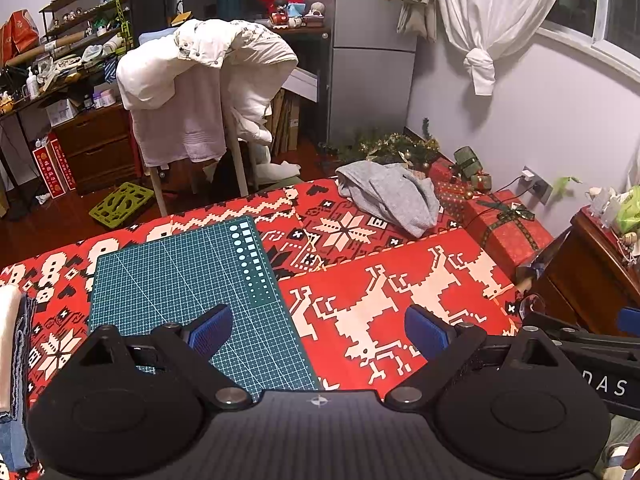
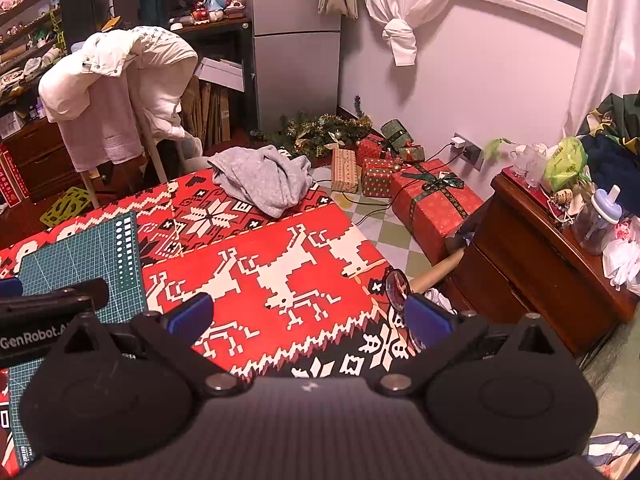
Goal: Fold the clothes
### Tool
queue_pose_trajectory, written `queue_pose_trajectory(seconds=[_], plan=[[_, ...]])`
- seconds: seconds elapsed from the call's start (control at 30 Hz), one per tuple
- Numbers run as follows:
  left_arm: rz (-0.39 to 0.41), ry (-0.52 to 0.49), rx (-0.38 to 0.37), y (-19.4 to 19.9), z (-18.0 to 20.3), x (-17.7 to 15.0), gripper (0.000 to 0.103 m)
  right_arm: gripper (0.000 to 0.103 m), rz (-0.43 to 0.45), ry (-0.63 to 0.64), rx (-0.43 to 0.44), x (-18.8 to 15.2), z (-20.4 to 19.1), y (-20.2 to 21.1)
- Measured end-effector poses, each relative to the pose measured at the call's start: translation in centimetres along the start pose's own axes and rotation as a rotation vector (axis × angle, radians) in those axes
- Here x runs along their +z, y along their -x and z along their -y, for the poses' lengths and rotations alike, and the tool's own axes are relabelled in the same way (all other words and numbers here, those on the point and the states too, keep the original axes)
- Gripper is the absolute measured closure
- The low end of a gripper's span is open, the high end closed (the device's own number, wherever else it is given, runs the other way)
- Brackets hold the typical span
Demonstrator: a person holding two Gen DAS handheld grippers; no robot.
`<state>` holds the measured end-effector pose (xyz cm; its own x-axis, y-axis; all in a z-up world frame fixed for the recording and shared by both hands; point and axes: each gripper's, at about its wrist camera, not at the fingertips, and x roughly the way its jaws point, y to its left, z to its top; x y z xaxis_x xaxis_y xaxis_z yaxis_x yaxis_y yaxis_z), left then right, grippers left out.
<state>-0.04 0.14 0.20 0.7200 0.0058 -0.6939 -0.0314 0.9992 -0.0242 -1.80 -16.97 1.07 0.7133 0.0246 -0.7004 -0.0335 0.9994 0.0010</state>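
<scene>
A crumpled grey garment (image 1: 390,196) (image 2: 264,180) lies at the far side of the red patterned tablecloth (image 1: 380,280) (image 2: 280,248). My left gripper (image 1: 318,330) hovers open over the near part of the table, between the green cutting mat (image 1: 188,280) and the reindeer pattern, holding nothing. My right gripper (image 2: 308,316) is open too, empty, above the near right of the cloth. A stack of folded clothes (image 1: 12,360) shows at the left edge of the left wrist view. Each gripper's body shows at the edge of the other's view.
A chair draped with white clothing (image 1: 200,80) (image 2: 116,84) stands behind the table. Wrapped gift boxes (image 2: 432,200) sit on the floor to the right. A wooden cabinet (image 2: 552,272) with bottles stands close on the right. A fridge (image 2: 296,48) is at the back.
</scene>
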Motion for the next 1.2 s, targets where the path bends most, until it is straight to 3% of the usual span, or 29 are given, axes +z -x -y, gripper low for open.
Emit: queue_pose_trajectory(seconds=[0.6, 1.2], plan=[[0.001, 0.013, 0.010, 0.1, -0.2, -0.2, 0.010, 0.000, -0.003, -0.003, 0.015, -0.2, 0.0, -0.2], [-0.011, 0.054, 0.008, -3.5, -0.8, -0.2, 0.010, 0.000, 0.044, 0.027, -0.005, -0.5, -0.9, -3.2]])
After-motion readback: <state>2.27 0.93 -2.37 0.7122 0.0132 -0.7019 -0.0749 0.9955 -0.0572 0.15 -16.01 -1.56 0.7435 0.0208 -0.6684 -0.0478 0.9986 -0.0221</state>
